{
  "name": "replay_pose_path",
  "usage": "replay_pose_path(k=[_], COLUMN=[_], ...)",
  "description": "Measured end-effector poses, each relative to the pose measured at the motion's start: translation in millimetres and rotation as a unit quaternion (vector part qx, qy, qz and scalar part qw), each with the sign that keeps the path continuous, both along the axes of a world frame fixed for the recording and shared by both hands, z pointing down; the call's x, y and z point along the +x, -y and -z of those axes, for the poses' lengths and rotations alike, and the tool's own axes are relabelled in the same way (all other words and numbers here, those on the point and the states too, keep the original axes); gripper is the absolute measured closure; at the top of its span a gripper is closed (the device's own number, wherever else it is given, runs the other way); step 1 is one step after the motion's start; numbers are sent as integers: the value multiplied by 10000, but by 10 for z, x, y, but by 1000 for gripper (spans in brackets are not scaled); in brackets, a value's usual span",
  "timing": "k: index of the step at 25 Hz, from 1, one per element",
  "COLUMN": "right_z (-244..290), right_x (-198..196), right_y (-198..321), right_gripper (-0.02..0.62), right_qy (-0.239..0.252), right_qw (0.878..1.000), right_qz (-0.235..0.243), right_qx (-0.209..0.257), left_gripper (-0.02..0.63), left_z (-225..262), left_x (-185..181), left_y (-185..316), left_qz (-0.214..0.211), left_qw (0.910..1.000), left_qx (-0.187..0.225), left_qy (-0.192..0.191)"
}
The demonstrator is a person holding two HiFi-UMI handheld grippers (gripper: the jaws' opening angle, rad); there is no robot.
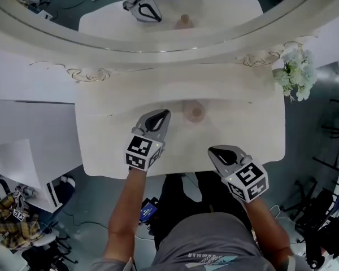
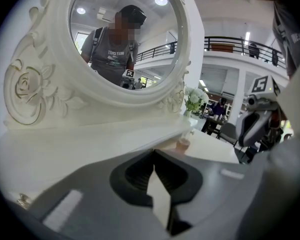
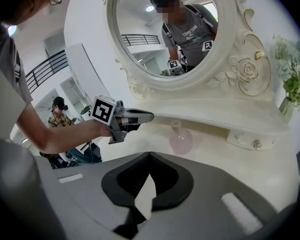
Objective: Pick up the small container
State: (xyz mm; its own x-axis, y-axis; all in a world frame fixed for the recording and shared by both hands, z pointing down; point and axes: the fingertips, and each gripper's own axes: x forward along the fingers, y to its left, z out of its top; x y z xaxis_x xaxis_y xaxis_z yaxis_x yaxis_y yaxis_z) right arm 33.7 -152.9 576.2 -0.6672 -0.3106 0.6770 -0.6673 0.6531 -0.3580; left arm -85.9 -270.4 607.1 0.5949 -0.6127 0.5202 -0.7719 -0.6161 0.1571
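Note:
The small container (image 1: 194, 112) is a pale pink, round-bellied bottle with a narrow neck, standing upright on the white vanity table (image 1: 101, 151) under the mirror shelf. My left gripper (image 1: 165, 113) is shut and empty, its tip just left of the bottle and apart from it. The right gripper (image 1: 213, 150) is also shut and empty, nearer the table's front edge, to the right of and below the bottle. In the left gripper view the bottle (image 2: 183, 144) peeks over the closed jaws. In the right gripper view the bottle (image 3: 180, 138) stands ahead, with the left gripper (image 3: 142, 117) to its left.
An ornate oval mirror (image 1: 158, 16) rises behind a raised shelf (image 1: 175, 78). White flowers in a vase (image 1: 296, 75) stand at the table's right back corner. A drawer knob (image 3: 256, 144) sits under the shelf on the right. A person's torso is at the front edge.

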Motion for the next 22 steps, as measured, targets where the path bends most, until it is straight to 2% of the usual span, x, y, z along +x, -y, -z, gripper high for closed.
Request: replay_pose_path(k=[4, 11, 18, 22], right_z=[-28, -87, -146, -183], right_x=[24, 94, 152, 181], right_y=[-9, -11, -23, -31], right_gripper=[594, 594, 594, 594], right_qy=[-24, -51, -81, -98], right_qw=[10000, 9999, 9998, 9998], right_qz=[-9, -68, -120, -142], right_qx=[-13, -57, -110, -135], left_gripper=[588, 543, 474, 436], left_z=[-24, -52, -40, -79], left_x=[51, 342, 606, 715], left_y=[24, -24, -63, -104], left_qz=[-83, -550, -995, -1263], left_qw=[10000, 9983, 9941, 9911], left_qx=[52, 173, 309, 298], left_qy=[-13, -115, -311, -297])
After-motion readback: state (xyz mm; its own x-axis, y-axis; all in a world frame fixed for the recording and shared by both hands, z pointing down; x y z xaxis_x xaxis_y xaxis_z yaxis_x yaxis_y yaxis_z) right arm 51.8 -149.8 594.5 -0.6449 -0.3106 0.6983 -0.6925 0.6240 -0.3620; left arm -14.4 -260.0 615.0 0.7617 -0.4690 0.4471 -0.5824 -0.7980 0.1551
